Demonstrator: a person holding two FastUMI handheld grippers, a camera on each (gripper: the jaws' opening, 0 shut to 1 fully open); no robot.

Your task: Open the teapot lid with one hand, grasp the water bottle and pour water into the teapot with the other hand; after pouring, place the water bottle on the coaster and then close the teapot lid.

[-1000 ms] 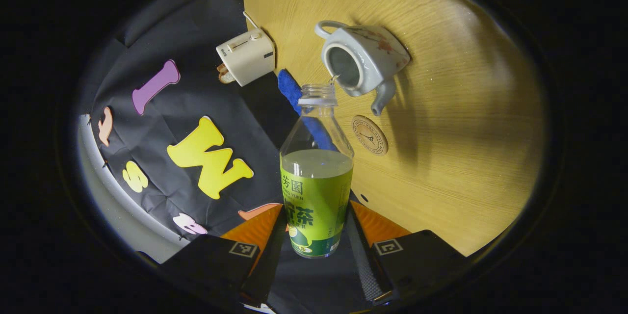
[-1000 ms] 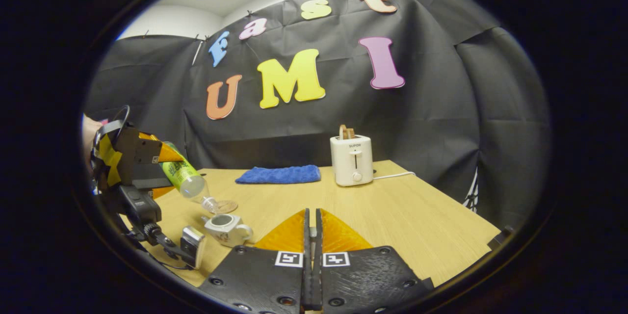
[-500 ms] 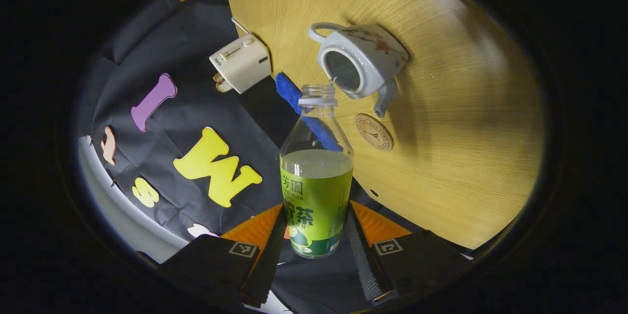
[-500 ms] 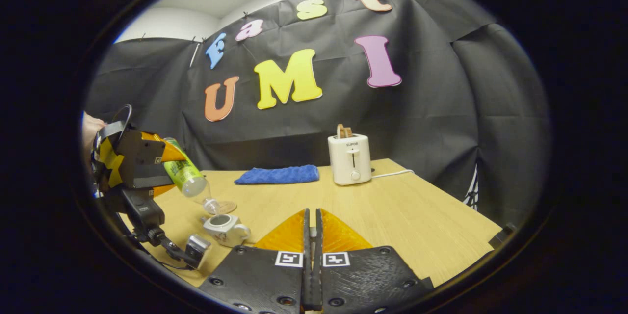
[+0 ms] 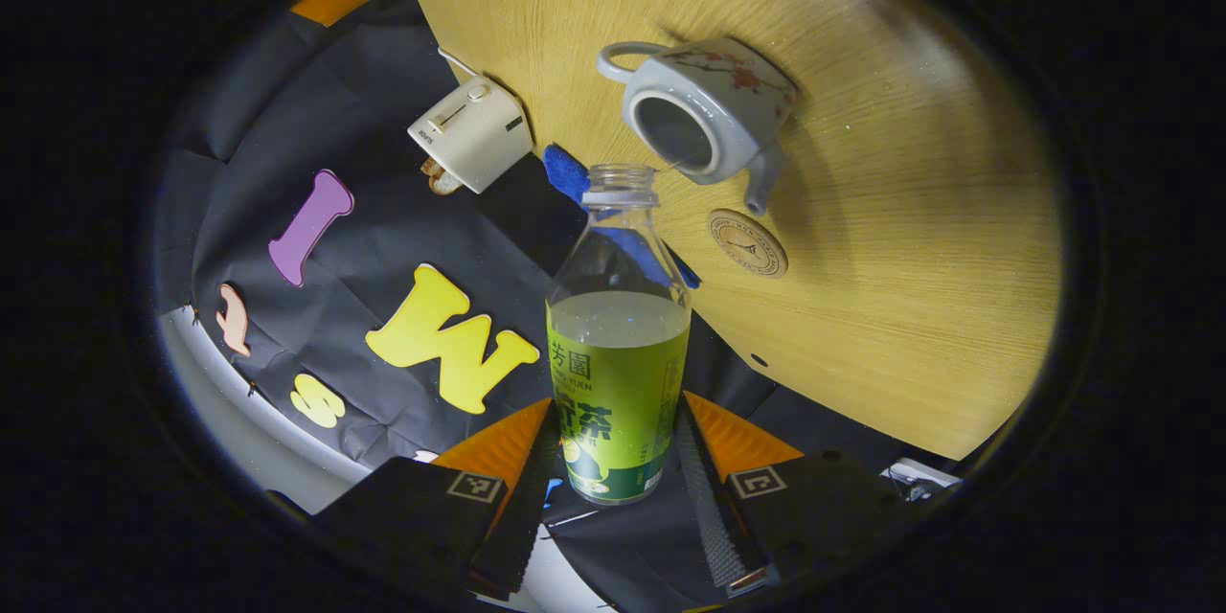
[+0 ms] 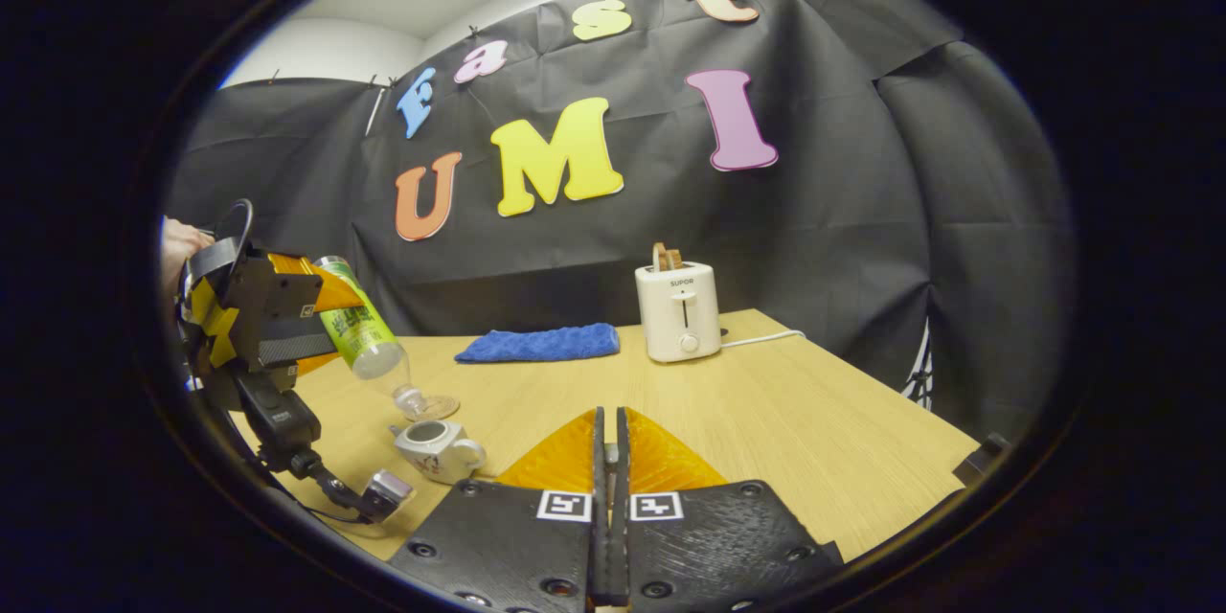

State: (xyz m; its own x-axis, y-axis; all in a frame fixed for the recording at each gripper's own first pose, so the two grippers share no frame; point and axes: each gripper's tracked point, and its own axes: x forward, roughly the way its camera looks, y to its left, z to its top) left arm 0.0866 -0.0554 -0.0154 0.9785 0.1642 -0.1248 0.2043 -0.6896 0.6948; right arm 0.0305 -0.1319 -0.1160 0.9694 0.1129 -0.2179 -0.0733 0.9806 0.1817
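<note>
Left claw [image 5: 618, 460] clamped on water bottle [image 5: 618, 374], both fingers pressed against labelled lower body. Bottle uncapped, partly filled, tilted mouth-down toward open teapot [image 5: 704, 120], mouth just above and beside rim. Teapot lidless, standing on wooden surface [image 5: 910, 239], handle on far side, spout pointing toward round coaster [image 5: 748, 242] lying just beside it. From right gripper view: left claw [image 6: 321, 321] at left edge, held by a hand [image 6: 180, 244], bottle [image 6: 369, 340] slanted down over teapot [image 6: 436, 448]. Right claw [image 6: 609, 450] raised above surface, fingers together; small object pinched between tips, identity unclear. Blue cloth [image 6: 538, 343] and white toaster [image 6: 677, 311] at back of surface.
</note>
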